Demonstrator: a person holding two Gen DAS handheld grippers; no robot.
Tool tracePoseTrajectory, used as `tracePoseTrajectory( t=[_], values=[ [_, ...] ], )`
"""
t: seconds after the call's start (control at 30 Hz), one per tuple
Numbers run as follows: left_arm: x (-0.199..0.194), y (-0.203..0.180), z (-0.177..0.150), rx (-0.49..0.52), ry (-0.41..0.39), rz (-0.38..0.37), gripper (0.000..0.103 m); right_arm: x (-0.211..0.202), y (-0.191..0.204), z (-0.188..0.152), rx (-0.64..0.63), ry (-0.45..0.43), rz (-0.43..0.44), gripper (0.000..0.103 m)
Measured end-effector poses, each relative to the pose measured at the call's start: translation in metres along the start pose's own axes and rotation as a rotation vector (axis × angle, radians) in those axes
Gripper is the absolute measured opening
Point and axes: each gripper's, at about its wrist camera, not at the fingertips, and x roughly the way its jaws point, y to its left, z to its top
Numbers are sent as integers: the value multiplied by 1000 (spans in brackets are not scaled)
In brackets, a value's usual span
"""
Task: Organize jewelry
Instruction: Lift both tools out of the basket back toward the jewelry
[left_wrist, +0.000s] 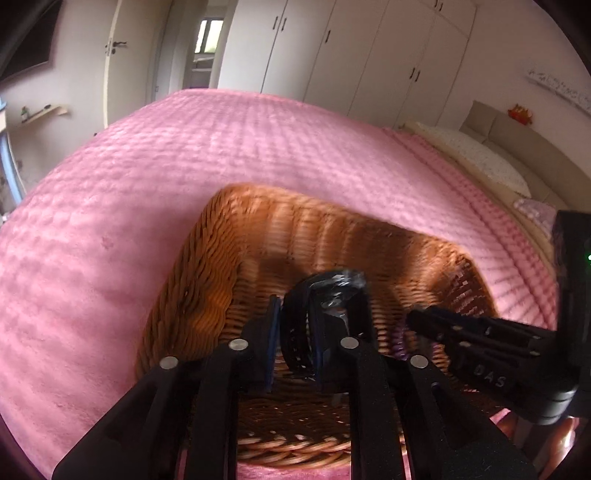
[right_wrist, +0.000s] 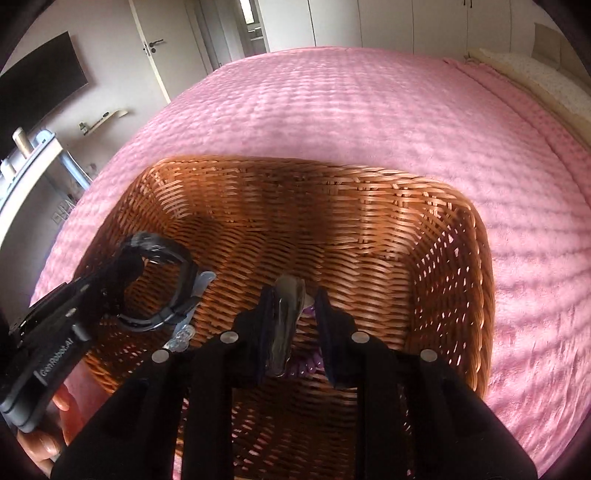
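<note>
A bed (right_wrist: 369, 110) fills most of both views, covered by a pink textured bedspread (left_wrist: 184, 166). At its far right lies a pale patterned pillow (left_wrist: 480, 155) against a beige headboard (left_wrist: 517, 133) (a small red-orange object (left_wrist: 520, 113), perhaps a toy, sits on top). White wardrobe doors (left_wrist: 369, 48) line the back wall beside a white door (right_wrist: 155, 48). A dark screen (right_wrist: 40, 85) hangs left, above a small wall shelf (right_wrist: 105, 120).

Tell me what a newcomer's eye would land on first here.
The brown wicker basket stands out, sitting on the pink bedspread. Over its inside, the left gripper has a black wristwatch between its fingers, and the right gripper has a silvery piece between its own.
</note>
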Motion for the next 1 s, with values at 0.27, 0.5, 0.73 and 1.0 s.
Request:
tracePoseTrajectory(
  t=[0.27,0.5,0.73,1.0],
  values=[
    [-60,-3,-2,0,-87,-52,26,-53,-2,-13,-1,-90,38,48],
    [-131,-2,-31,13,-143,-104,27,-134,14,-60,-67,-210,56,48],
    [-177,-11,-88,42,-132,-153,28,-171,16,-123,-99,-301,84,48],
    [-165,-16,-140,51,-78,-139,34,-150,-15,-183,-30,-239,82,48]
  ],
)
